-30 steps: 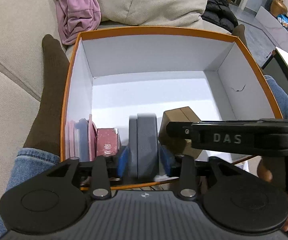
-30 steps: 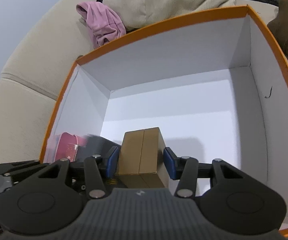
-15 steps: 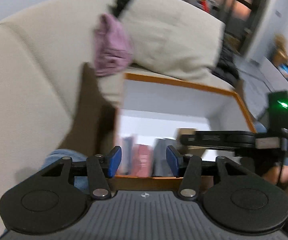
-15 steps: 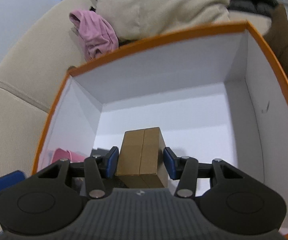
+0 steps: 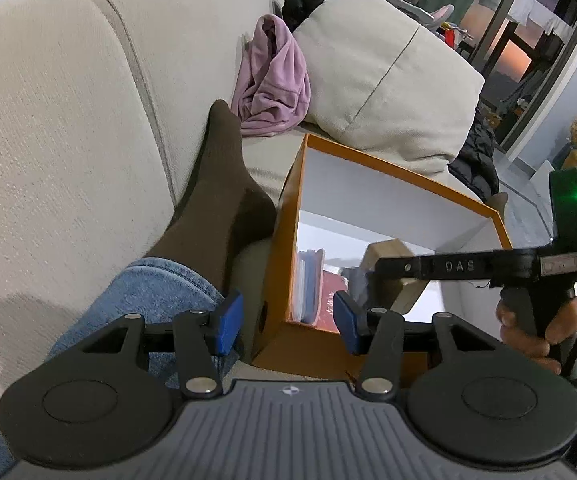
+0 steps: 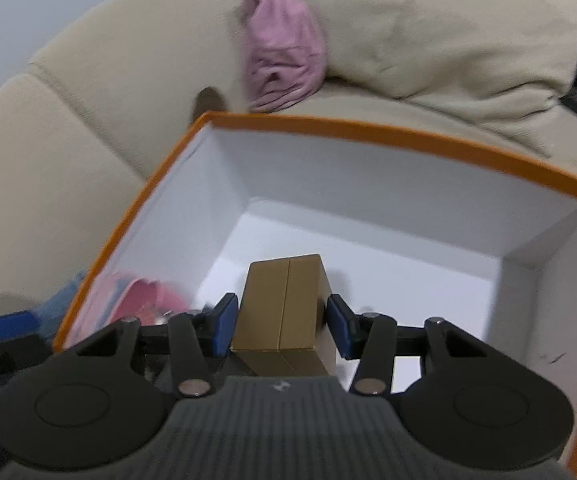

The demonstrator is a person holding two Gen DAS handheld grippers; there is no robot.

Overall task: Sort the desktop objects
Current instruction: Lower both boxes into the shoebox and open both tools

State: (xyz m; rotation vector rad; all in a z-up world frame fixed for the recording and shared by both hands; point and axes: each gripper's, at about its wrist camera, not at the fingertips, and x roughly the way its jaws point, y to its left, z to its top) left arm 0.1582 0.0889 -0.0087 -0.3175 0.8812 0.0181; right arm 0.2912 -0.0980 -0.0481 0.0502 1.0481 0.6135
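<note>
Orange box (image 6: 388, 136): several items stood at near-left wall | brown carton (image 6: 284, 304) inside, bracketed by right gripper (image 6: 278, 330), pads slightly apart, release judged underway | left gripper (image 5: 286, 322) wide, empty, outside box.

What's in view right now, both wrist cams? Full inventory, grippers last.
storage box: 1, orange outside, white inside, on the sofa
brown box: 1, tan, inside the storage box, between the right gripper's fingers
pink items: count unclear, blurred, near-left corner of the storage box
red item: 1, beside them
pink garment: 1, crumpled on the sofa
cushion: 1, beige, behind the storage box
sofa: 1, beige
leg: jeans, brown sock, left of the storage box
left gripper: open, empty, outside the storage box
right gripper: fingers flank the brown box; contact unclear
</note>
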